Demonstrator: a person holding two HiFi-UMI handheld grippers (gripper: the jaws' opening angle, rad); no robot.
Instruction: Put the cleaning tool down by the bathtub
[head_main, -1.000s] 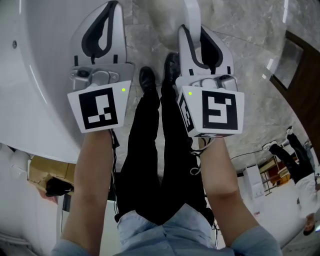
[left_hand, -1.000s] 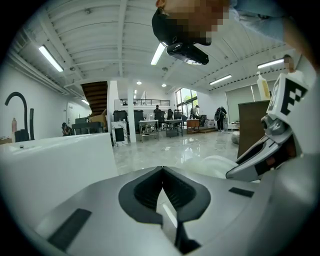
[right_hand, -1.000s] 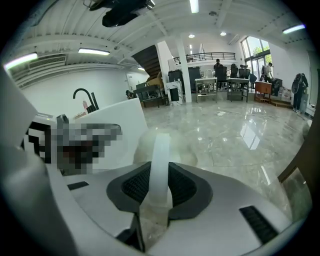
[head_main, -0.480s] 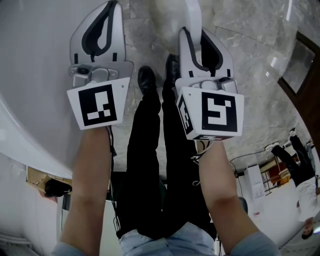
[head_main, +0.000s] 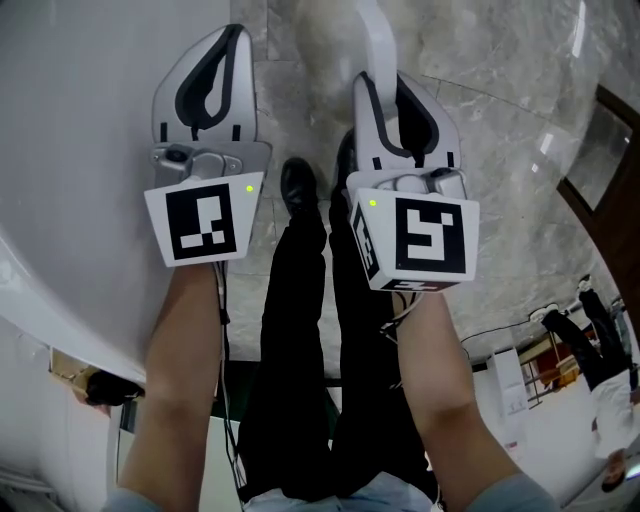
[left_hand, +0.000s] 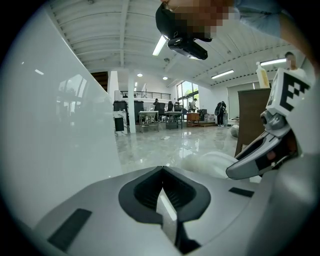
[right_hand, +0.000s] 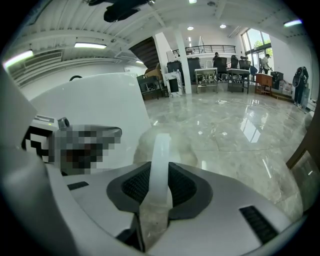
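Observation:
The cleaning tool has a white plastic handle (head_main: 381, 40) and a fluffy white head (head_main: 318, 28) that hangs toward the marble floor. My right gripper (head_main: 392, 82) is shut on the handle, which stands up between its jaws (right_hand: 161, 150) in the right gripper view, with the fluffy head (right_hand: 184, 146) beyond. The white bathtub (head_main: 80, 150) curves along the left, close beside the tool. Over the tub's wall, my left gripper (head_main: 231, 36) has its jaws closed tip to tip (left_hand: 161, 169) with nothing between them. Its view shows the tub wall (left_hand: 55, 130) to the left and the tool head (left_hand: 212, 162) to the right.
The person's black trousers and shoes (head_main: 296, 182) stand on the glossy marble floor (head_main: 520, 130) between the grippers. A brown wooden panel (head_main: 610, 150) is at the right edge. Desks and people (right_hand: 235, 70) are far across the hall.
Both grippers have sunk toward the floor, the right one still holding the tool. The tub's edge has shifted in the head view. Neither grip has changed.

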